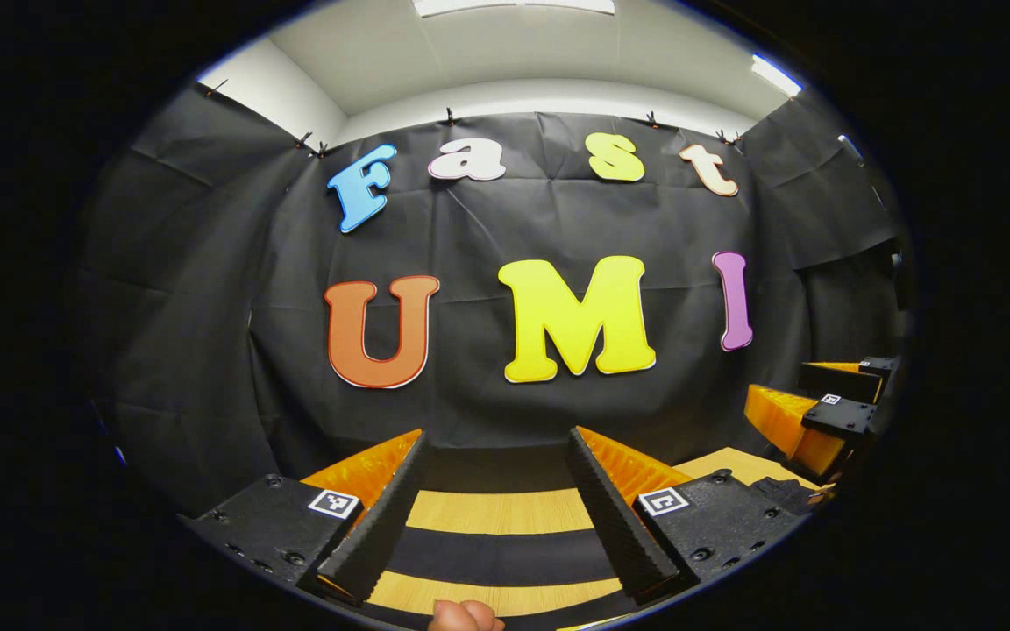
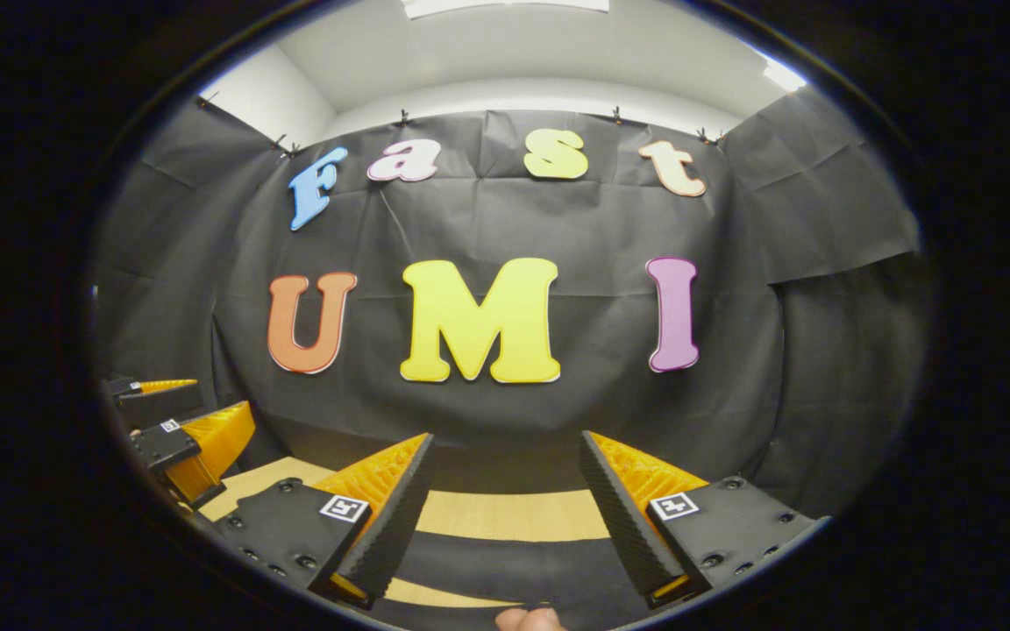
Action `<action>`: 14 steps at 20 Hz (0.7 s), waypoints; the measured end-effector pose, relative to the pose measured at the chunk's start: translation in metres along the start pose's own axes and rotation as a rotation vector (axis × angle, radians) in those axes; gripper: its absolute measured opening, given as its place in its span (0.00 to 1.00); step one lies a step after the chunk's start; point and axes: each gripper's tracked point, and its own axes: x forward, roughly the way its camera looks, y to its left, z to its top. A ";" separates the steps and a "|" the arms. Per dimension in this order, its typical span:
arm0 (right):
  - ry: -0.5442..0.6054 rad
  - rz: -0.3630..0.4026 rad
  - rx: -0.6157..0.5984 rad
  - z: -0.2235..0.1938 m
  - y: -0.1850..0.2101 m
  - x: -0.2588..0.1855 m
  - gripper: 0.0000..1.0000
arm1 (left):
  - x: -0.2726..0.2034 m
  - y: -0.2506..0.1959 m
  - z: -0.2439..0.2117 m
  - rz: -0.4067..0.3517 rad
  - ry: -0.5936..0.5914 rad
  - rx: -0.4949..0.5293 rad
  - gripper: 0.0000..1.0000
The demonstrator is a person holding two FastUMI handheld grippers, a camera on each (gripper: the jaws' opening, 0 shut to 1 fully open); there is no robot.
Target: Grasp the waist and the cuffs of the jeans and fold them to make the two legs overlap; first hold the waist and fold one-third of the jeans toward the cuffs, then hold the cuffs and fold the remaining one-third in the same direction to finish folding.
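Seemingly dark jeans [image 1: 496,554] across table [image 1: 498,513]

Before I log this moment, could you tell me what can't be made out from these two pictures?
- Dark band across the wooden table, between the open left gripper fingers: jeans or cloth, too little visible.
- Same band below the open right gripper, cut by the bottom edge.
- Fingertip at the bottom edge: hand cut off.
- Right gripper, far right of the left gripper view: cropped by the edge.
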 end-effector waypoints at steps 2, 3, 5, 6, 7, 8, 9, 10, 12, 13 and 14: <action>-0.001 0.006 0.002 0.001 0.003 0.001 0.97 | -0.001 0.003 -0.002 0.012 0.002 -0.004 0.99; -0.004 0.012 0.001 0.001 0.005 0.001 0.97 | -0.003 0.006 0.000 0.018 0.001 -0.005 0.99; -0.007 0.023 -0.007 0.002 0.009 0.000 0.97 | -0.004 0.010 0.000 0.026 -0.001 -0.007 0.99; -0.005 0.026 -0.010 0.001 0.011 0.000 0.97 | -0.005 0.011 0.000 0.026 -0.002 -0.008 0.99; -0.005 0.031 -0.011 0.002 0.012 -0.001 0.97 | -0.004 0.010 -0.001 0.027 -0.003 -0.008 0.99; -0.005 0.033 -0.013 0.002 0.013 -0.002 0.96 | -0.004 0.010 0.000 0.027 -0.004 -0.007 0.99; -0.005 0.034 -0.015 0.001 0.012 -0.002 0.96 | -0.006 0.009 0.000 0.026 -0.004 -0.006 0.99; -0.007 0.034 -0.016 0.002 0.011 -0.003 0.97 | -0.006 0.007 0.000 0.022 -0.005 -0.006 0.99; -0.007 0.032 -0.017 0.004 0.010 -0.004 0.97 | -0.006 0.005 0.000 0.017 -0.006 -0.005 0.99; -0.008 0.030 -0.017 0.003 0.009 -0.005 0.97 | -0.006 0.003 0.002 0.015 -0.006 -0.004 0.99; -0.006 0.029 -0.019 0.004 0.008 -0.004 0.97 | -0.006 0.002 0.001 0.013 -0.007 -0.005 0.99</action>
